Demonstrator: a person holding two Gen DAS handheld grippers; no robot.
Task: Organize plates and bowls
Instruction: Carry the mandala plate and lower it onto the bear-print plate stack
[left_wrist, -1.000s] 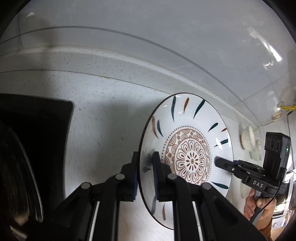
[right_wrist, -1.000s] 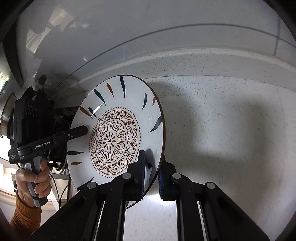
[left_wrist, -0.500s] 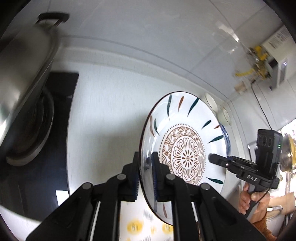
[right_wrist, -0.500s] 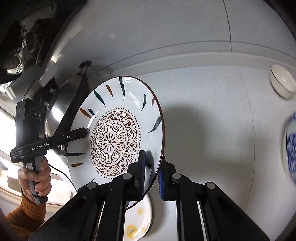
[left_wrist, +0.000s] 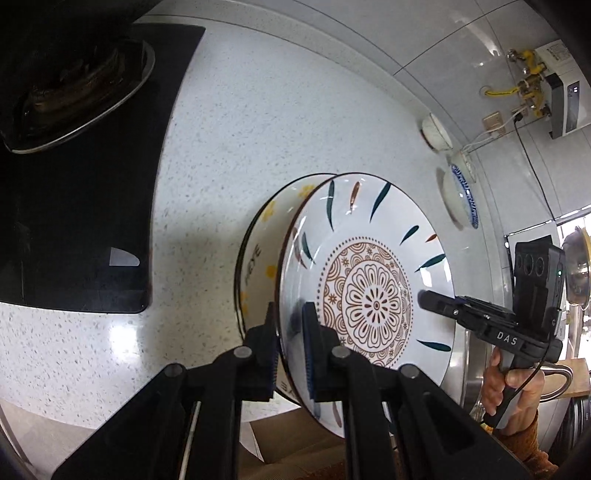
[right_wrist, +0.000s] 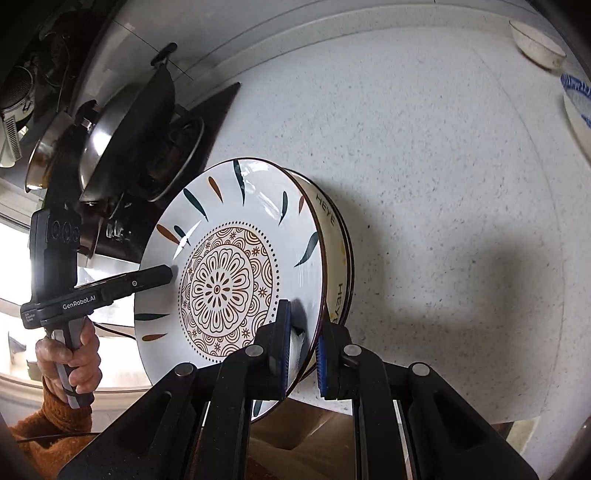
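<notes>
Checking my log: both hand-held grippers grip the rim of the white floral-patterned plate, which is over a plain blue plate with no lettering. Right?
Not quite. The plate beneath is cream with yellow flowers and "HEYE" lettering, as the right wrist view shows. Both the left hand-held gripper and right hand-held gripper do grip the white floral-patterned plate by its rim.

Left gripper (left_wrist: 289, 345), right gripper (right_wrist: 302, 345): fingers clamped.
</notes>
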